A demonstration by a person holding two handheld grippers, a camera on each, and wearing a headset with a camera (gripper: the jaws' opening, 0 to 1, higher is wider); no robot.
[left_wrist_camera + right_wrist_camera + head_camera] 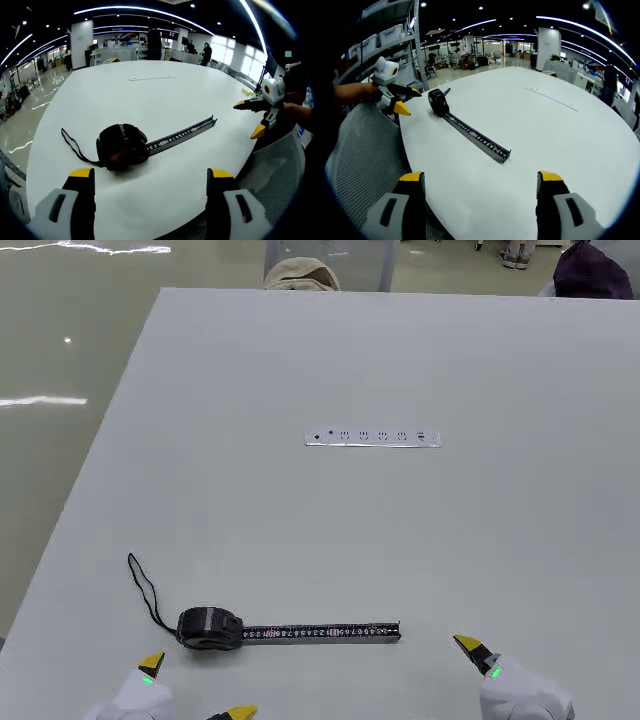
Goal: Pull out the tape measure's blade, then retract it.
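Tape measure (209, 628) blade (320, 632) out; left gripper (150, 174), right gripper (482, 176) both released; head view: socket strip (372, 438).

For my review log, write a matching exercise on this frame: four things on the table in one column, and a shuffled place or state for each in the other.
Things
1. tape measure case
2. blade
3. strap
4. power strip

Places or states
A. white, mid-table, beyond the rest
B. pulled out, lying flat
C. thin black loop trailing off the side opposite the blade
D. black, just ahead of the open left gripper, not held

Pairs: 1-D, 2-B, 3-C, 4-A
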